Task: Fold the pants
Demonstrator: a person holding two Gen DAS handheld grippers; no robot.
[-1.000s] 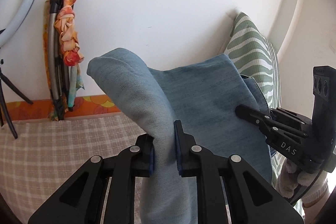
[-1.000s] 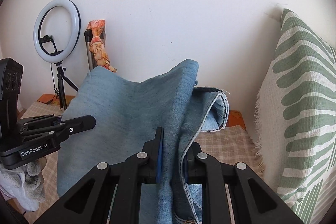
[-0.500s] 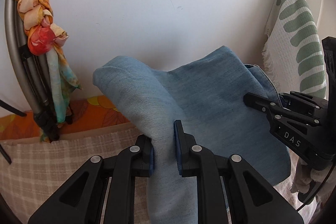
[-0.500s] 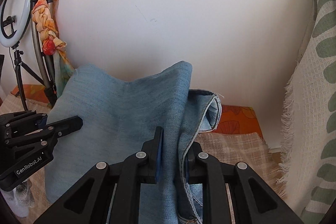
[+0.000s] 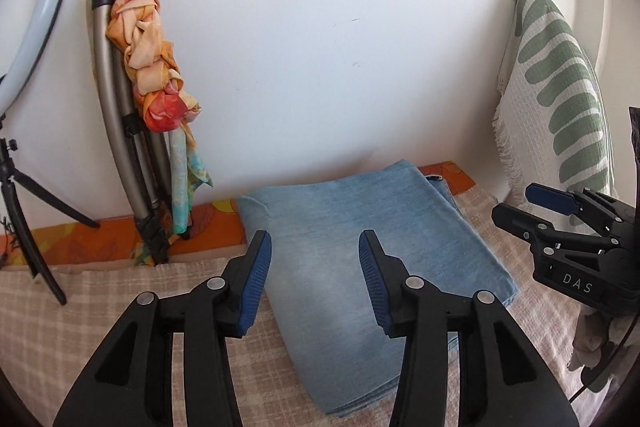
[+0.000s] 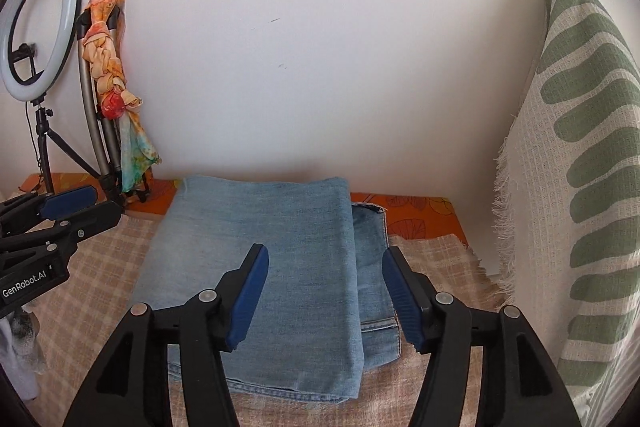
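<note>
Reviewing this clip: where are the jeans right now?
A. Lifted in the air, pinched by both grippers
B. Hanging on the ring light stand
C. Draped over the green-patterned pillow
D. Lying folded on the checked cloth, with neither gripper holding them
D. The jeans lie flat and folded on the checked cloth, while the left gripper and right gripper are both opening with no fabric pinched between their pads.

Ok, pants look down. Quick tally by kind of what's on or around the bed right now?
Folded denim pants: 1
Grippers: 2, left gripper and right gripper, jaws opening, nothing between them
Ring light on tripod: 1
Orange patterned scarf on a folded metal frame: 1
Green-and-white leaf cushion: 1
Checked bedcover: 1
Total: 7
</note>
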